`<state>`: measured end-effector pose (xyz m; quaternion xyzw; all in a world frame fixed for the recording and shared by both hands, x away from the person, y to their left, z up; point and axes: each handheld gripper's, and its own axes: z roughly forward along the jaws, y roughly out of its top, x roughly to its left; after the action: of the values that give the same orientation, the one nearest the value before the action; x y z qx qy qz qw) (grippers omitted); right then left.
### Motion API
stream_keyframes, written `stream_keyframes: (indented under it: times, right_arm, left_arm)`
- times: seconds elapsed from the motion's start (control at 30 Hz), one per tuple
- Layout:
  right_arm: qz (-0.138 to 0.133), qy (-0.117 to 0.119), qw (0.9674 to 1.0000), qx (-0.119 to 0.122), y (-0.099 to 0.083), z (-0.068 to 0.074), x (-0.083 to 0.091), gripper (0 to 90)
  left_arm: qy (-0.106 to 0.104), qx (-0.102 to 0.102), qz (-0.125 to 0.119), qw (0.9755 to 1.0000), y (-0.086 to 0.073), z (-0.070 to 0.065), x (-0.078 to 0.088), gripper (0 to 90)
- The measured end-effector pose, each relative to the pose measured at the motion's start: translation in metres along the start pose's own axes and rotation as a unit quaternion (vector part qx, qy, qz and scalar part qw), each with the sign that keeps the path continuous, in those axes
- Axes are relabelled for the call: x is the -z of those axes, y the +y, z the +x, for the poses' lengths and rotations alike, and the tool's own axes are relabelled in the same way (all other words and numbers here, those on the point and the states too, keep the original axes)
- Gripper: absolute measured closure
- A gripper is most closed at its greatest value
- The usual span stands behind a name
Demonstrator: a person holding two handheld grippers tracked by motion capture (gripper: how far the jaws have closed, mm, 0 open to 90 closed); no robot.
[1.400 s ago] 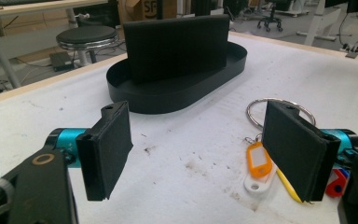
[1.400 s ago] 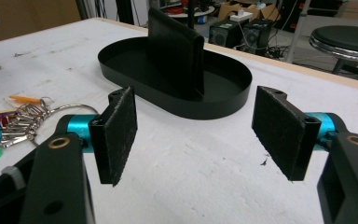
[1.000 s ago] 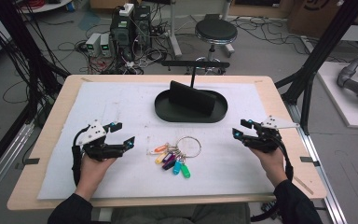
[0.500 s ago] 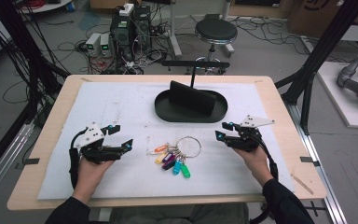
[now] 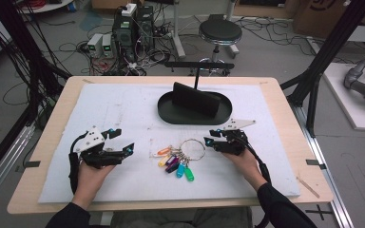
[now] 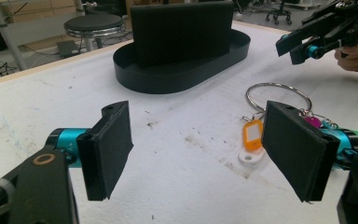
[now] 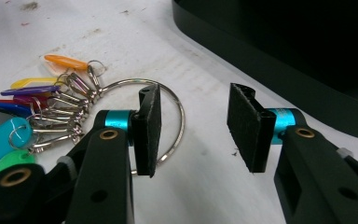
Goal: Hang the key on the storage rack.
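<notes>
Key ring [image 5: 193,148]: flat on the worktop [image 5: 123,107], near of the black tray [image 5: 167,114] — coloured tags [image 5: 176,164] fan to its near-left.
Right tongs [image 5: 212,138]: wide, empty, just right of the ring; likely the nearer pair.
Left tongs [image 5: 122,140]: wide, empty — well apart to the left.
Approach: the ring lies left of the right tongs.

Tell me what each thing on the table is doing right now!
Left gripper: open, holding nothing, off to the side of the keys.
Right gripper: open, holding nothing, right beside the big ring.
Key ring: lying flat on the white mat, coloured tags bunched together.
Black tray: sitting on the mat, dark block standing upright inside.
</notes>
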<state>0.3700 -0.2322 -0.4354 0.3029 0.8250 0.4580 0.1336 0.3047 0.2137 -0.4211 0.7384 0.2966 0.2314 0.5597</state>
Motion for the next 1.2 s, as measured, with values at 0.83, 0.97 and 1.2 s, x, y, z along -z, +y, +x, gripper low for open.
stream_keyframes:
  times: [0.83,0.97,1.2]
  right_arm:
    - [0.086,-0.015,0.9961,0.016,0.000,0.012,-0.033,86.1]
    - [0.083,-0.013,0.9963,0.017,0.000,0.012,-0.032,87.7]
    - [0.042,-0.013,0.9990,0.013,0.005,0.011,-0.023,87.8]
  left_arm:
    - [-0.006,-0.001,0.004,1.0000,-0.001,-0.003,-0.003,24.7]
    - [-0.007,-0.002,0.005,1.0000,-0.001,-0.003,-0.003,24.7]
    - [-0.004,0.000,0.004,1.0000,-0.002,-0.003,-0.002,24.7]
